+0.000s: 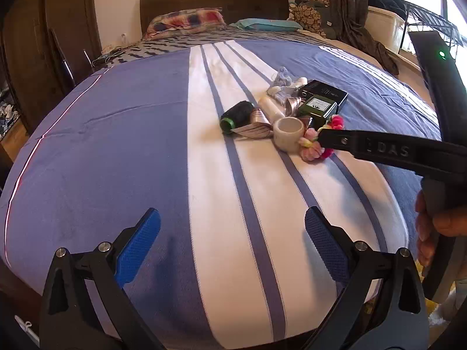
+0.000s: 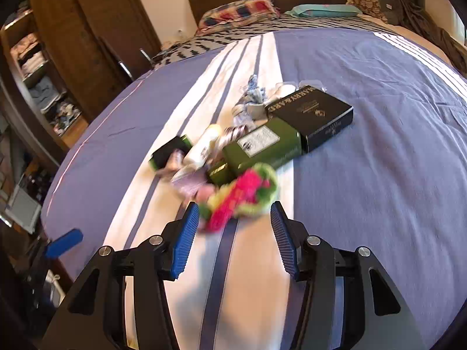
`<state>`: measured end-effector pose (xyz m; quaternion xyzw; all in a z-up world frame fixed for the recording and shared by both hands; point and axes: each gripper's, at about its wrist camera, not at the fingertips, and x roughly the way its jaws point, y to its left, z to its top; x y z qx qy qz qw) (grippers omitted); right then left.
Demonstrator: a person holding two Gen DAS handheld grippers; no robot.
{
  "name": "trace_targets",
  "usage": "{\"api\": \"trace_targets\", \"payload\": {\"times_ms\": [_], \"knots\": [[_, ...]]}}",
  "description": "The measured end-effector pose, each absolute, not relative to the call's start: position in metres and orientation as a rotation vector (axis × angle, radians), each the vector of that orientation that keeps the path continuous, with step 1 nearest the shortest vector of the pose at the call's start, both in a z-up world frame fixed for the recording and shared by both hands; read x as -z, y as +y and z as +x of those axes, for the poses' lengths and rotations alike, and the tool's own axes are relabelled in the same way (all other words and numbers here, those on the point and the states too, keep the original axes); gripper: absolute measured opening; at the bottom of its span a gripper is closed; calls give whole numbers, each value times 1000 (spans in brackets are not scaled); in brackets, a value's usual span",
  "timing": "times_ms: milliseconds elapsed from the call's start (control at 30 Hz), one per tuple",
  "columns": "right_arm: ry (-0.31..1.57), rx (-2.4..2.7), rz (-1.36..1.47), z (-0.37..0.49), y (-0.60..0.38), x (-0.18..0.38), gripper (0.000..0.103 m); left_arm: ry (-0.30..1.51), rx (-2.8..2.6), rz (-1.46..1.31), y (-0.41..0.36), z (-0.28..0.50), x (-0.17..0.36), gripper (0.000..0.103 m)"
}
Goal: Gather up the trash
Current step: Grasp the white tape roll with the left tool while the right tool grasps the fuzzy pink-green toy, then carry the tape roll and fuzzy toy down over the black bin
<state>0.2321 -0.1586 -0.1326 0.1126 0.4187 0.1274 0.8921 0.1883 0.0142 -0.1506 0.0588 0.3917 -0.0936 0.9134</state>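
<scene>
A pile of trash lies mid-bed: a pink and green flower garland (image 2: 242, 195), a green box (image 2: 262, 148), a black box (image 2: 315, 116), a white tube (image 2: 201, 148), a dark green-rimmed roll (image 1: 236, 115), a white tape ring (image 1: 287, 135) and crumpled wrappers (image 1: 280, 83). My right gripper (image 2: 235, 227) is open with its blue pads on either side of the garland's near end. The right gripper also shows in the left wrist view (image 1: 324, 138), reaching the garland (image 1: 313, 145). My left gripper (image 1: 232, 233) is open and empty over the bed's near part.
The bed has a blue cover with white stripes (image 1: 146, 145). Pillows (image 1: 186, 22) lie by the dark headboard. A wooden wardrobe (image 2: 96, 29) with shelves stands to the left. A curtain and clothes (image 1: 364, 14) hang at the right by the window.
</scene>
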Motion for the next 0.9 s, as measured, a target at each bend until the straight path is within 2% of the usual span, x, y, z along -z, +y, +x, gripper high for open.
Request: {"api": "trace_targets", "payload": {"times_ms": [133, 267, 300, 333, 433, 500, 600, 800, 900], "knots": [[877, -262, 228, 247, -156, 134, 51, 810, 215, 128, 6, 200, 152, 94], [859, -281, 160, 247, -151, 131, 40, 815, 256, 104, -4, 215, 154, 94], [852, -285, 140, 246, -151, 130, 19, 817, 264, 100, -7, 218, 154, 93], [841, -278, 106, 244, -152, 127, 12, 817, 270, 99, -9, 220, 154, 93], [809, -241, 56, 240, -164, 118, 11, 826, 303, 92, -18, 231, 156, 85], [795, -233, 53, 236, -177, 112, 10, 852, 334, 63, -23, 244, 160, 68], [772, -211, 40, 229, -194, 106, 9, 867, 355, 28, -29, 258, 164, 51], [771, -191, 76, 224, -223, 107, 9, 870, 361, 51, -44, 275, 165, 34], [775, -205, 80, 221, -226, 107, 9, 869, 356, 46, -45, 281, 166, 32]]}}
